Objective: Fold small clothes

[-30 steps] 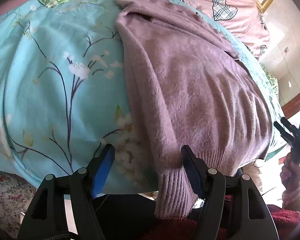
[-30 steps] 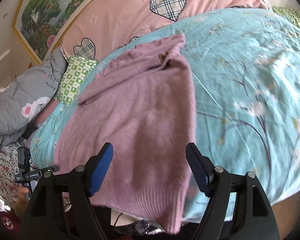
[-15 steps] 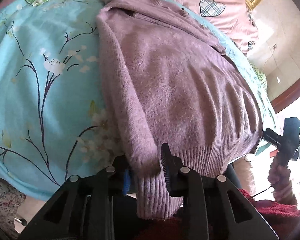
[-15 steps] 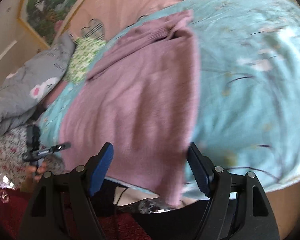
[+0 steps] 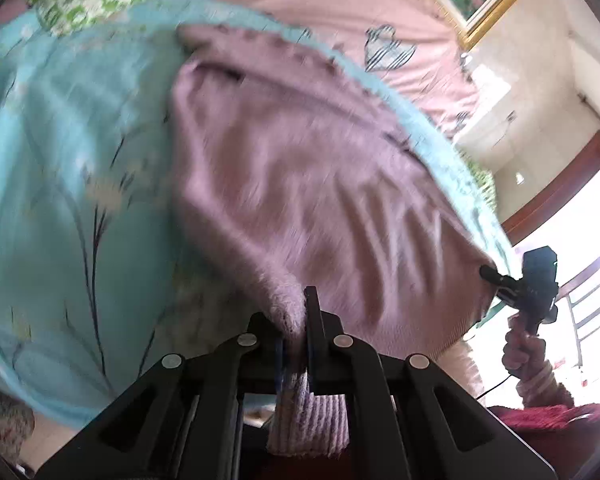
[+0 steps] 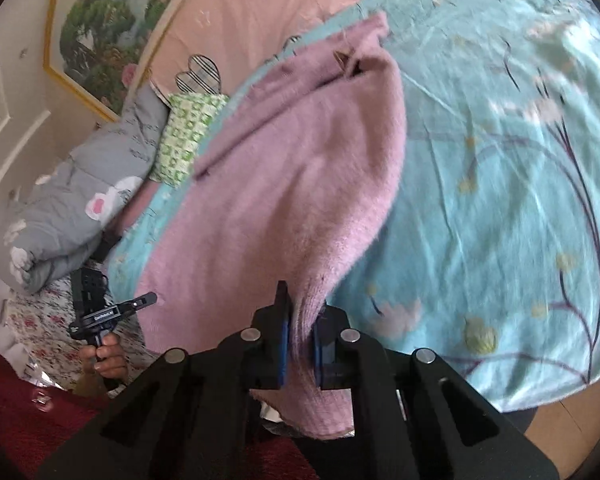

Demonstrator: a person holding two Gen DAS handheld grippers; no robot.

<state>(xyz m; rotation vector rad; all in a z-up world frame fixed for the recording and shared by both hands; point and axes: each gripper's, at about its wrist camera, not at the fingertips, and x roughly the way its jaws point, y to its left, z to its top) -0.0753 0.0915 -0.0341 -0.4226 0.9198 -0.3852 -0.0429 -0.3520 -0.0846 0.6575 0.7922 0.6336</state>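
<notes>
A mauve knitted sweater [image 5: 300, 168] lies flat on a turquoise flowered bedspread [image 5: 68, 160], its ribbed hem hanging over the near edge. My left gripper [image 5: 296, 320] is shut on the hem's left corner, and the ribbing hangs below the jaws. In the right wrist view the sweater [image 6: 292, 184] runs away from me. My right gripper [image 6: 302, 320] is closing on the hem's right corner, with the fabric pinched between its blue pads. Each view shows the other gripper at the far corner: the right one [image 5: 496, 274] and the left one [image 6: 146, 300].
A pink sheet with plaid hearts [image 6: 260, 12] rises behind the bed. A grey quilt [image 6: 80, 200] and a green patterned pillow [image 6: 184, 136] lie at the bed's far left. Red carpet [image 6: 20, 420] covers the floor below. A bright doorway [image 5: 580, 240] stands to the right.
Both grippers went from wide open to closed on the sweater's hem corners, the left first, the right just now. The left view has tilted and the hem there has lifted slightly.
</notes>
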